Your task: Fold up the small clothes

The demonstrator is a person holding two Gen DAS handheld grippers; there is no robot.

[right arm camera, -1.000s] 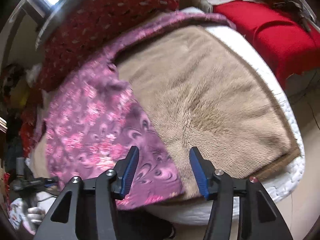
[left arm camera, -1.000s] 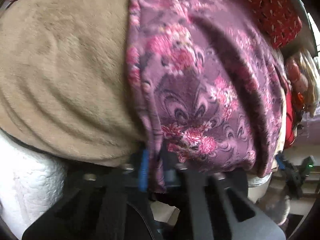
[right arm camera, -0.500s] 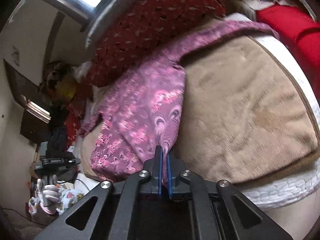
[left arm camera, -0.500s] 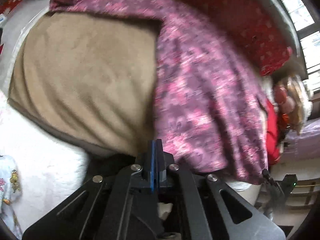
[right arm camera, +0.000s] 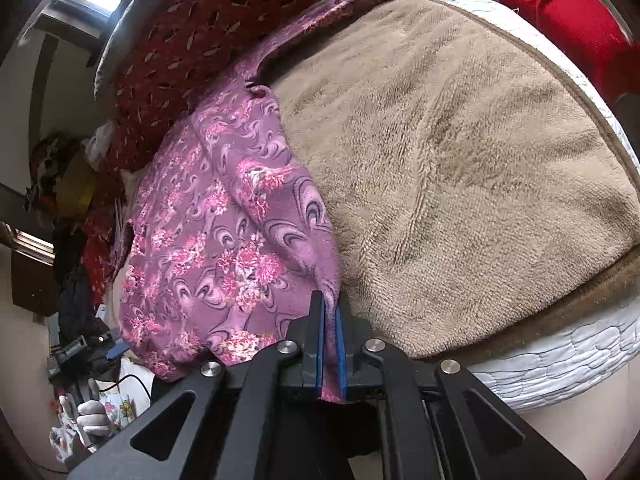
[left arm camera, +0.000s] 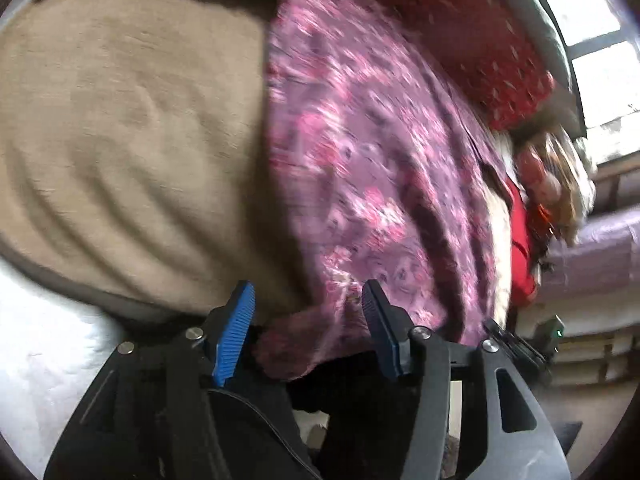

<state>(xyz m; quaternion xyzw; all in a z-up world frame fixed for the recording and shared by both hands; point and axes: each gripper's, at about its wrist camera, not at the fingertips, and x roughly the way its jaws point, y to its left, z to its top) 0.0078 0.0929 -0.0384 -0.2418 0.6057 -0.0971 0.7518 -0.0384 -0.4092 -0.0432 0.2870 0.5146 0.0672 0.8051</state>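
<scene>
- Left gripper (left arm camera: 308, 326): clamped shut half a second earlier, jaws had just opened; garment hem lay loose between them.
- Floral garment (right arm camera: 224, 248): draped over the tan blanket's (right arm camera: 460, 184) left edge.
- Right gripper (right arm camera: 329, 344): previously agape, now pinched the garment's edge.

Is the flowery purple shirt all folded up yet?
Not yet. The purple flowery garment lies mostly spread over the tan blanket. The right tongs are shut on its near edge; the left tongs have just been opening, cloth loose between them. No finished fold shows; the folding is left.
</scene>
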